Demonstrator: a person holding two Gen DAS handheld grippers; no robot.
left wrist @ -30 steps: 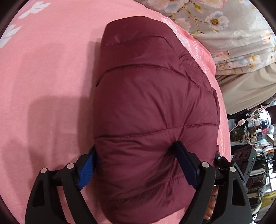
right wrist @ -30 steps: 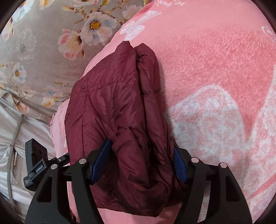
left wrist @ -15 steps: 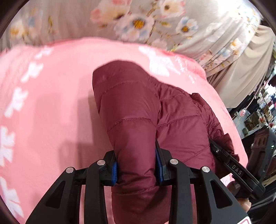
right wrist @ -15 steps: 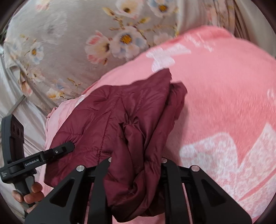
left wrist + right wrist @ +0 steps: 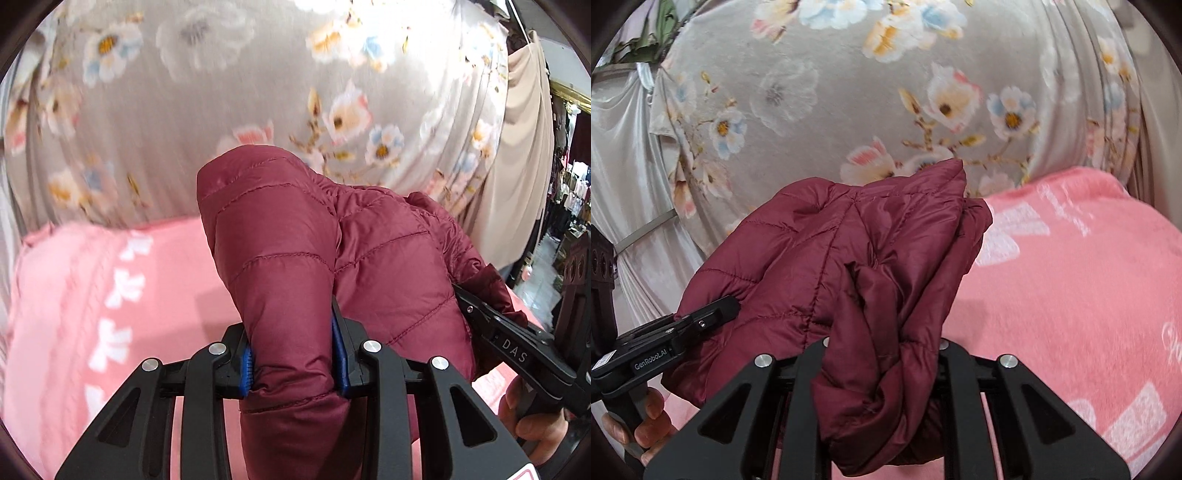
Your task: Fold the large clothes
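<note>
Two claws (image 5: 295, 363) (image 5: 882, 369) on puffer jacket (image 5: 332, 266), folded end toward floral curtain (image 5: 221, 110).

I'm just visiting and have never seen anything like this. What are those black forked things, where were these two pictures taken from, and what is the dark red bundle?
There is no robot here. A person holds a pair of black hand-operated tongs in each hand, and each pair carries a small wide-angle camera looking forward along its two fingers, which is why the pictures look round and bent.

One picture comes from the left tongs, the other from the right tongs. Each view also catches the other pair at its edge, with the person's fingers around the handle.

The bundle is a quilted maroon puffer jacket, folded up. Both tongs are shut on it, raising most of it above a pink fleece blanket with white patterns. Behind hangs a grey floral curtain.
</note>
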